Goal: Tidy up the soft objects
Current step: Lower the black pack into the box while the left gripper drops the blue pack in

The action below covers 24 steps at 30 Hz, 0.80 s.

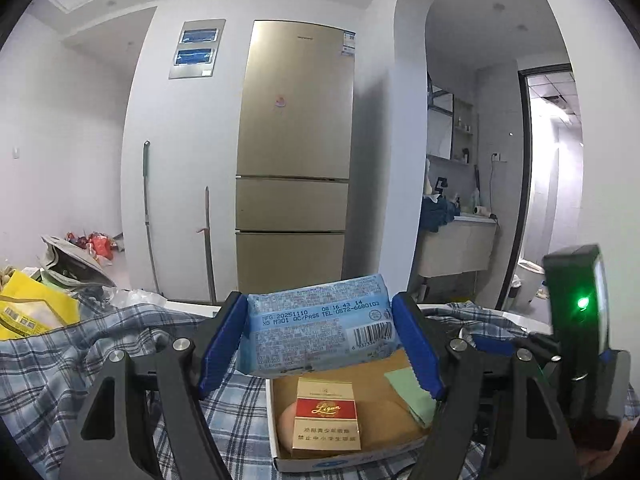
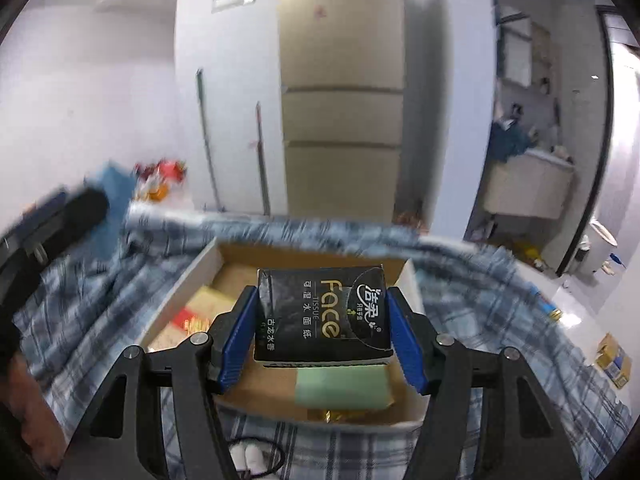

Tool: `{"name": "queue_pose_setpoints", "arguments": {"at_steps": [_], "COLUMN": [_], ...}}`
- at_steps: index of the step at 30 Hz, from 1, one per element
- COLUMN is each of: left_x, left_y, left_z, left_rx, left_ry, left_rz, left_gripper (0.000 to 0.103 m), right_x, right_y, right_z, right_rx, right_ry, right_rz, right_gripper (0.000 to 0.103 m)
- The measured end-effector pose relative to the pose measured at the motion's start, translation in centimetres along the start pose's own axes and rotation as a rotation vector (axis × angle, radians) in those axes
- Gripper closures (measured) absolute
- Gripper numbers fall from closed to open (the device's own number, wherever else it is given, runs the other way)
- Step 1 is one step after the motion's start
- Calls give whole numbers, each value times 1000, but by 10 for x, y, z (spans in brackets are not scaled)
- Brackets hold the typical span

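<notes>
My left gripper is shut on a light blue tissue pack, held above a shallow cardboard box on the plaid cloth. In the box lie a red and gold cigarette pack, a pinkish round thing and a green sponge. My right gripper is shut on a black "Face" tissue pack, over the same box, above the green sponge. The other gripper shows as a dark blurred shape at the left of the right wrist view.
Blue plaid cloth covers the surface. A yellow bag and a grey bag lie at far left. A gold fridge stands behind, with a mop beside it. Small boxes lie on the floor at right.
</notes>
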State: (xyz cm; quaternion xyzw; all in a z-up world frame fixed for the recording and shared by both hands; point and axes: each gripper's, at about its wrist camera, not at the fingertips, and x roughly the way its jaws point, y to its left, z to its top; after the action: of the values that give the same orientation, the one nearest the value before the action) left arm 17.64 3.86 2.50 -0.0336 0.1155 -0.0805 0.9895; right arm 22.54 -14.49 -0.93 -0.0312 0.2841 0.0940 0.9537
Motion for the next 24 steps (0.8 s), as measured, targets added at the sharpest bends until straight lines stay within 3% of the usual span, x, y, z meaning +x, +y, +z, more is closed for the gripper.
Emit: {"name": "queue_pose_setpoints", "arguments": {"at_steps": [5, 9, 14, 18, 24], "left_x": [5, 8, 9, 13, 29], "left_y": [1, -2, -6, -4, 3], "left_z": [-5, -7, -11, -13, -19], "left_rx": [-14, -10, 22, 13, -5], "left_ry": [34, 51, 55, 73, 145], "left_rz": [-10, -18, -19, -24, -23], "left_gripper": [26, 26, 26, 26, 26], "right_x": [19, 28, 37, 34, 28], "right_y": [-8, -14, -22, -29, -44], "right_z": [-9, -15, -16, -14, -10], "right_rx": [53, 69, 106, 137, 192], "right_ry": [94, 116, 158, 138, 120], "right_rz": [76, 34, 60, 47, 23], "right_gripper": [41, 41, 41, 32, 31]}}
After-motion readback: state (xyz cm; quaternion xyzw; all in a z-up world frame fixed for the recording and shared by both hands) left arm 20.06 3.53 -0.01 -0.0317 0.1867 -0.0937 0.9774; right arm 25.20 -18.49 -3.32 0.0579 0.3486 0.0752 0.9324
